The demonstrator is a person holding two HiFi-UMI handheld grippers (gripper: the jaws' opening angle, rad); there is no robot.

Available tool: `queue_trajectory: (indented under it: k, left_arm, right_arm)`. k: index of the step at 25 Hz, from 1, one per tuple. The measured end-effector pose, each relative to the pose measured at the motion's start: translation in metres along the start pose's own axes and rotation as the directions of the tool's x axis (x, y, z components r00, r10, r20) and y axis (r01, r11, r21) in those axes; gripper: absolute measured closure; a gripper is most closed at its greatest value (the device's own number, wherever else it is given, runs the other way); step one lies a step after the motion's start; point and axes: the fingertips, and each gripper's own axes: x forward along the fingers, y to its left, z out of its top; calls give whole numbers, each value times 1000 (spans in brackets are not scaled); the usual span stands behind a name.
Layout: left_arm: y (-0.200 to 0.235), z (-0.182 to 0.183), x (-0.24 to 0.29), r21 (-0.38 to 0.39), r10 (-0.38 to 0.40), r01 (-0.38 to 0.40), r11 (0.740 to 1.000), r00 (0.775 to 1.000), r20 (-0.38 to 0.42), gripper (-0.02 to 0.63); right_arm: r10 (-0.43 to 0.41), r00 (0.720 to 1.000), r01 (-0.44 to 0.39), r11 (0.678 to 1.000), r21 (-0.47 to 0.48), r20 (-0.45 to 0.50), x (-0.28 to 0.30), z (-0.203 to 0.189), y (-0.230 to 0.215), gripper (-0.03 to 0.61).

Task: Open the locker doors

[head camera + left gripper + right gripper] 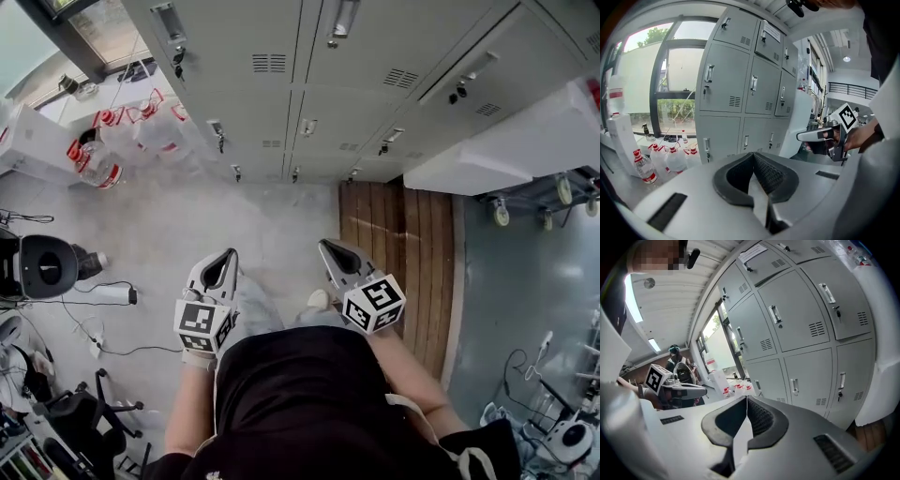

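Locker bank (309,94): grey, doors in view shut, handles untouched.
Left gripper (228,255): jaws closed, nothing held, well short of the lockers.
Right gripper (325,246): jaws closed, empty, likewise short of the lockers.
Water bottles (94,159): clustered on the floor left of the lockers.
Risk: a handle may be bumped, not grasped, if the jaws are not parted first; bottles could be toppled by a door swung wide.
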Motion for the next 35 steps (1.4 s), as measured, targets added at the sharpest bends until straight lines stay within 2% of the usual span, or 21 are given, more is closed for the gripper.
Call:
queue_trajectory:
  k: [9,15,25,28,35]
  left_arm:
    - [139,-21,4,-28,-63,62,998,997,-36,595]
    - [198,-45,5,-64,-67,63,996,996,-65,597]
    - [268,-124,46,-160,46,-64,985,992,-116,595]
    - [282,-154,60,-197,79,-105,975,988,-133,595]
    - [310,-220,100,-249,143,-180,952,977,-159,595]
  right_arm:
    - [-106,992,104,994,-46,-64,137,2,45,549]
    - [-127,982,114,989,-91,-142,218,-19,56,549]
    - [-95,965,56,985,-162,-243,352,-91,6,549]
    - [-82,958,27,980,-195,-276,385,-116,-8,549]
    - [-58,949,-3,981,-194,-310,461,-176,-42,548]
